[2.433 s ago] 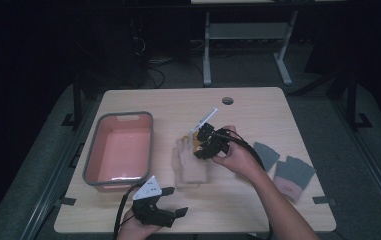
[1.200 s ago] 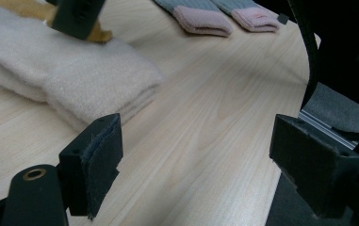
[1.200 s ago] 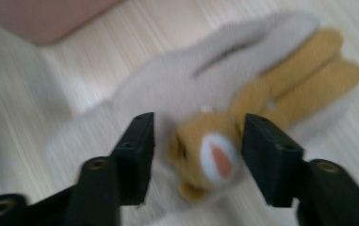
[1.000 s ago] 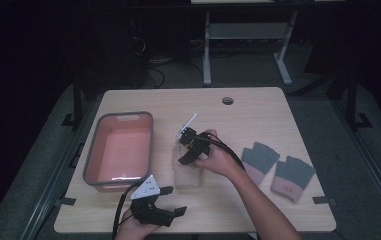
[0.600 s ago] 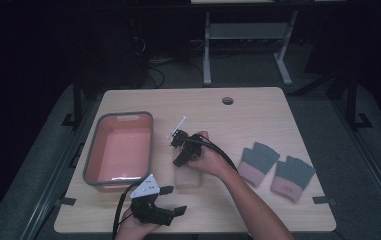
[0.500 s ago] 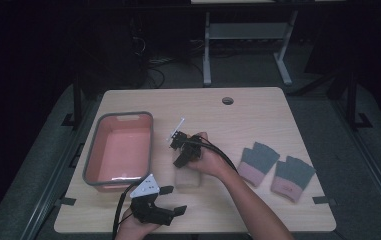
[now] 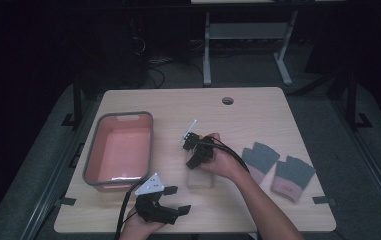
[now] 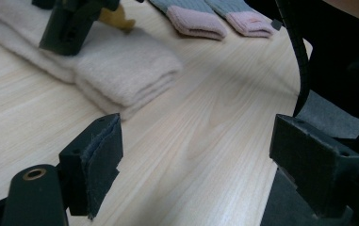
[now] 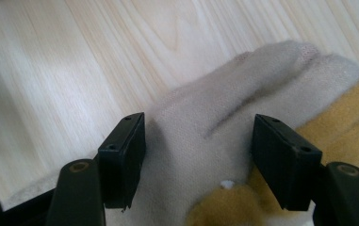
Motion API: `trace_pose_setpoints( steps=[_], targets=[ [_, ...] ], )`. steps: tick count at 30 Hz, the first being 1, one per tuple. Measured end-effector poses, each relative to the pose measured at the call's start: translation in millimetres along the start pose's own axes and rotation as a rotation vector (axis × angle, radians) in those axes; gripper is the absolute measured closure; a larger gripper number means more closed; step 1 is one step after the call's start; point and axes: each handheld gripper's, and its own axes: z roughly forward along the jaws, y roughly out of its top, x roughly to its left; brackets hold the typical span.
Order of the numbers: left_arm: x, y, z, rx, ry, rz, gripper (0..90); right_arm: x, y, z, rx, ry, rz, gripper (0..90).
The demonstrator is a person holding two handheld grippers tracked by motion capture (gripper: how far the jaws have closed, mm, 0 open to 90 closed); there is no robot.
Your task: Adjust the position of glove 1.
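Two grippers: each is held in one hand over a wooden table [image 7: 258, 107].
Surface: pale wood with a lengthwise grain is seen, with a round hole [image 7: 227, 100] near the far edge.
Room: it is dark; a grey floor and a white-legged stand [image 7: 243, 35] are seen behind the table.
Cream glove [image 9: 224, 122]: soft, fuzzy knit, lying flat mid-table with yellow fabric at its edge; in the left gripper view it is seen folded.
Right gripper [image 9: 198, 160]: jaws are held apart, one on each side of the cream glove, nothing clamped.
Left gripper [image 8: 196, 174]: jaws are spread wide above bare wood at the near edge, nothing held.
Tub [image 7: 98, 145]: rounded rectangle, grey rim, pink inside, set at the left.
Grey gloves [image 7: 278, 167]: a knit pair with pink cuffs, laid side by side at the right.
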Motion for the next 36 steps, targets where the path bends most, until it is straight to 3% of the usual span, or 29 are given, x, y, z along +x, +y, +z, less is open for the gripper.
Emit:
trace_pose_setpoints(
  steps=[4,6,8,10,15,27,36],
  targets=[
    [0.4,2.1,4.3,0.008,0.001,-0.015,17.7,-2.1,-5.3,-3.4,-0.013,0.011,0.017,36.5],
    [0.3,4.1,6.6,0.009,0.004,-0.034,17.7,-3.3,-7.7,-8.8,-0.053,0.020,0.017,37.3],
    [0.5,6.5,8.9,0.016,0.007,-0.039,17.7,-7.6,-12.8,-17.3,-0.086,0.056,0.064,36.0],
    [1.7,10.5,12.6,0.021,0.012,-0.052,17.7,-9.4,-15.2,-19.9,-0.094,0.056,0.076,35.8],
    [6.4,23.1,22.0,0.018,0.021,-0.085,17.7,-17.7,-33.1,-36.4,-0.153,0.093,0.185,35.4],
    [18.8,45.4,46.1,0.044,0.099,-0.149,17.8,-23.8,-67.9,-48.4,-0.204,0.101,0.310,34.9],
    [31.5,48.1,60.3,0.070,0.132,-0.249,19.4,-25.1,-92.5,-45.8,-0.226,0.126,0.395,34.8]
  ],
)
